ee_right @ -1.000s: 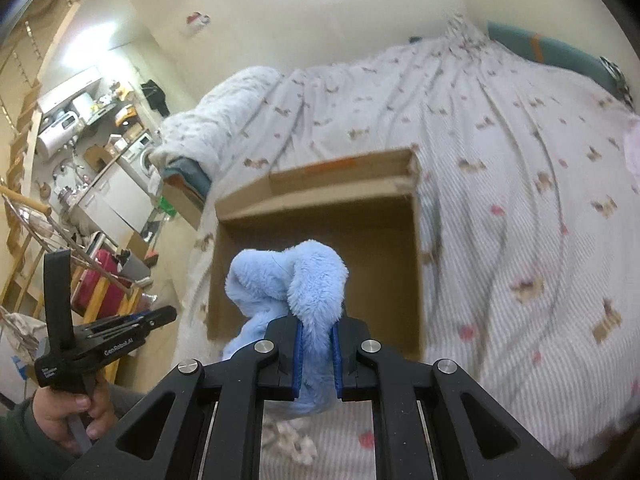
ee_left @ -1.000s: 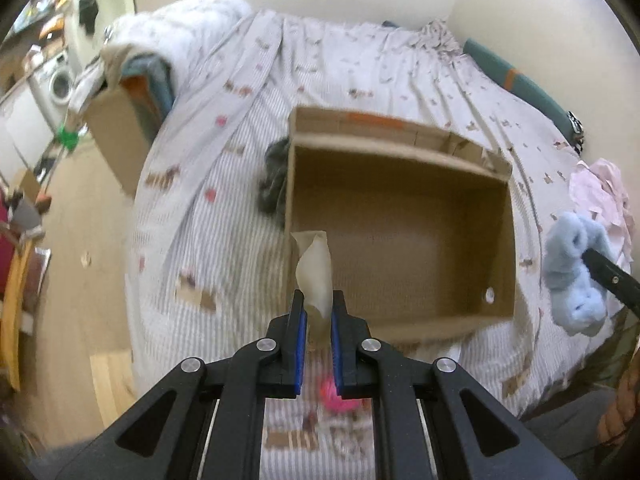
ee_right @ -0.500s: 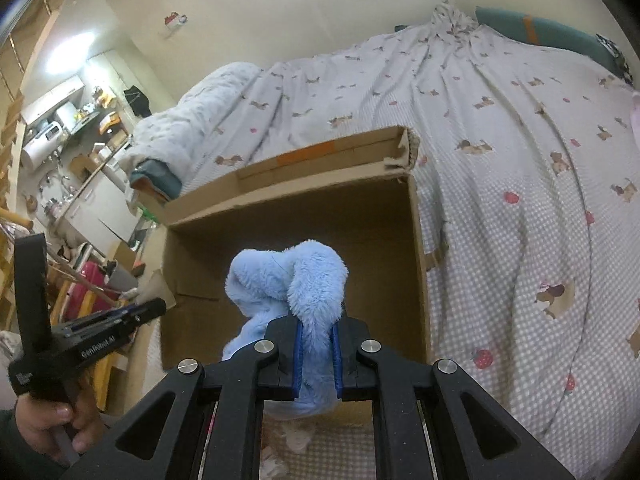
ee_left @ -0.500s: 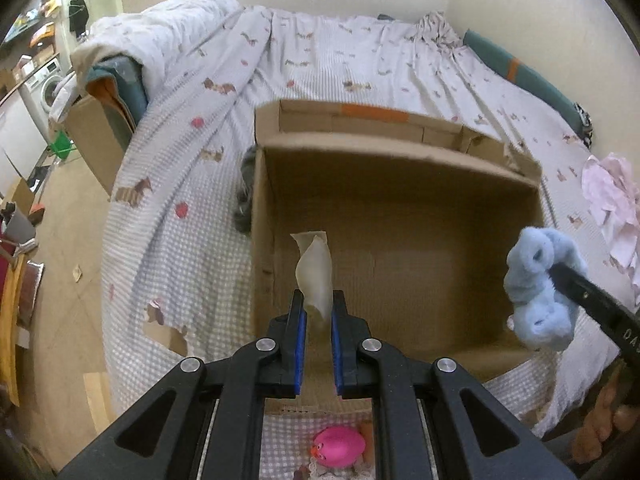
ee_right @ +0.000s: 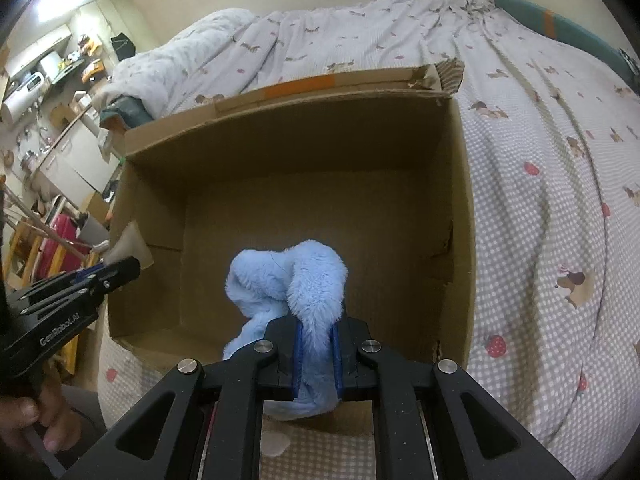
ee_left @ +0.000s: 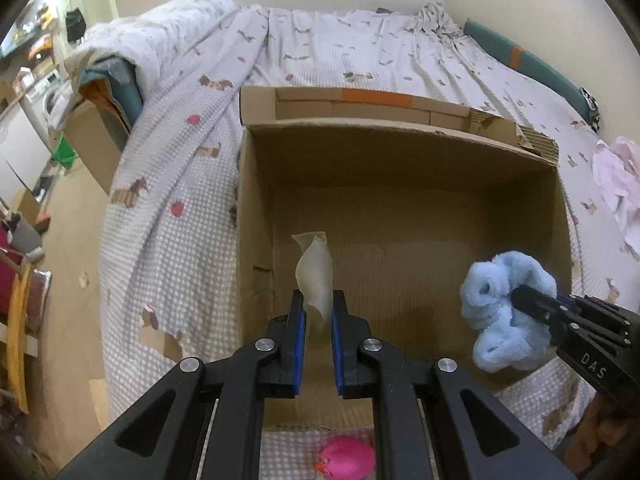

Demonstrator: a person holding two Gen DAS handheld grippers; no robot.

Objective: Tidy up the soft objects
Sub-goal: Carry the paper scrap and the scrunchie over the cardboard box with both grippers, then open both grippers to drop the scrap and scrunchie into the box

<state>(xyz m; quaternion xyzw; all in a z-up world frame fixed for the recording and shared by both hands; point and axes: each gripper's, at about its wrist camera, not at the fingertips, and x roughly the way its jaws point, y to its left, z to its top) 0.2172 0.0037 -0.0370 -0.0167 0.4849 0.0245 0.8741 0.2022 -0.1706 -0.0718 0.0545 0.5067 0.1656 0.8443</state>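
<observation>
Two soft items held over an open cardboard box [ee_left: 400, 184] on the bed [ee_left: 320, 52].

Left gripper [ee_left: 316, 312] fingers clamped on a thin beige pouch [ee_left: 315, 272], limp and light; right gripper [ee_right: 316, 340] fingers pinched on a fluffy blue plush [ee_right: 288, 280], drooping at both sides. Both poised above the bare box floor. Likely light, squashy, hard to damage; best gripped mid-body to limit sagging.

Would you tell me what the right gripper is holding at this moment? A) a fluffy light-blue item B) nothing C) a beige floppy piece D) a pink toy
A: the right gripper is clamped on the fluffy light-blue item above the open cardboard box.
</observation>
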